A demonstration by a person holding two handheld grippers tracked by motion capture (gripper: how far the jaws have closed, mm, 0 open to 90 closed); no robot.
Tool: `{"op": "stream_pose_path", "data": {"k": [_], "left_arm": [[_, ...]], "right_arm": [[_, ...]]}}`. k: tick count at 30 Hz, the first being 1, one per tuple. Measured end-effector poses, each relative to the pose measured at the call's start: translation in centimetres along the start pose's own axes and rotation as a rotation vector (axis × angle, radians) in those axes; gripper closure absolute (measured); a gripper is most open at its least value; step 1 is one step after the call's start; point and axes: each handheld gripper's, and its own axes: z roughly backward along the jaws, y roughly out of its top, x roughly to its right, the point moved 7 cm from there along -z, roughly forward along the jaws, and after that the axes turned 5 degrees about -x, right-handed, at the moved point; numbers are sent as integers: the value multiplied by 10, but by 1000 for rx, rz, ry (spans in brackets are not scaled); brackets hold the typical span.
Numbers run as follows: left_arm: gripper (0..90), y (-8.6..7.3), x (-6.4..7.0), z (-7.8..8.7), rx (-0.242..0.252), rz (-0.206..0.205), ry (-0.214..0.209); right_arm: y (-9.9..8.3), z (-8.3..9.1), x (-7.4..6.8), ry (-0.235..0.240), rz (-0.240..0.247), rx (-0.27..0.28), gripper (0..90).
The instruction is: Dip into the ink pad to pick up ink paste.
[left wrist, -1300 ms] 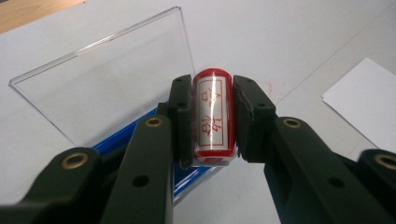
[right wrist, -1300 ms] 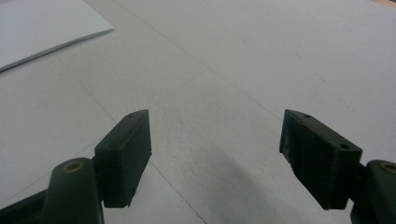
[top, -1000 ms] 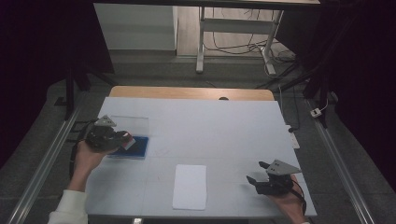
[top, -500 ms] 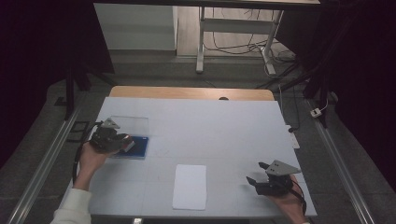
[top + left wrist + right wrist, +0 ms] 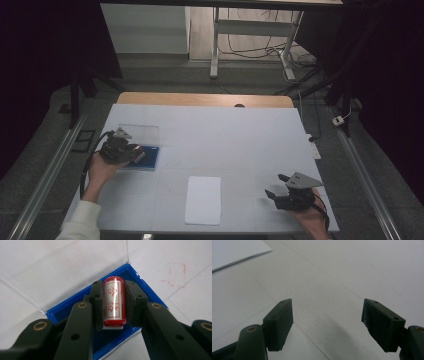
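Since a second ago, the left tongs (image 5: 131, 153) have been carried a little back toward the person and lowered over the blue ink pad case (image 5: 148, 157), while the right tongs (image 5: 278, 191) have stayed where they were. The red stamp (image 5: 114, 300) is seen clamped between the left jaws, a white label with red characters facing the camera, its lower end down inside the blue tray (image 5: 140, 282). Whether the stamp face is actually pressed into the pad cannot be told, since the contact is hidden by the stamp's own body. The clear lid (image 5: 62, 267) lies swung open flat on the surface (image 5: 235, 135) behind the tray. A faint red mark (image 5: 175, 273) is seen on the surface just beside the case. The white sheet of paper (image 5: 203, 199) lies near the front edge, well apart from the case, between the two hands. The right tongs are held spread wide and empty above bare surface. The shift is judged to mean that inking is in hand, and that carrying the stamp to the paper is what follows.
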Motion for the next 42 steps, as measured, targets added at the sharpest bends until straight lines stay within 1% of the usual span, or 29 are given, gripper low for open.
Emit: {"op": "stream_pose_path", "data": {"k": [4, 7, 10, 13, 18, 19, 21, 22, 23, 26, 32, 42], "left_arm": [[705, 0, 1, -1, -7, -5, 10], [706, 1, 3, -1, -24, -19, 31], [707, 2, 4, -1, -35, -26, 45], [708, 2, 4, -1, -42, -28, 39], [709, 1, 4, -4, -57, -28, 43], [710, 1, 4, -5, -56, -24, 36], [711, -1, 2, -5, -47, -3, 11], [711, -1, 2, -5, -47, -4, 11], [711, 0, 2, -5, -50, -14, 19], [711, 1, 3, -6, -60, -18, 33], [712, 0, 2, -6, -53, -6, 15], [712, 1, 2, -7, -61, -7, 15]], "right_arm": [[0, 0, 0, 2, -1, 3, 248], [0, 0, 0, -4, 1, -1, 249], [0, 1, -1, 1, 1, 1, 249], [0, 0, -1, -4, 5, -4, 248], [0, 0, 0, -2, 0, 2, 249], [0, 0, -1, -1, -1, 3, 249], [0, 1, -1, -5, 3, -3, 249], [0, 1, -1, 0, 1, -1, 248], [0, 1, -2, 0, 6, 0, 248], [2, 2, -3, 2, 4, 8, 248], [3, 2, -4, 1, 5, 10, 248], [2, 1, -5, 2, 7, 2, 248]]}}
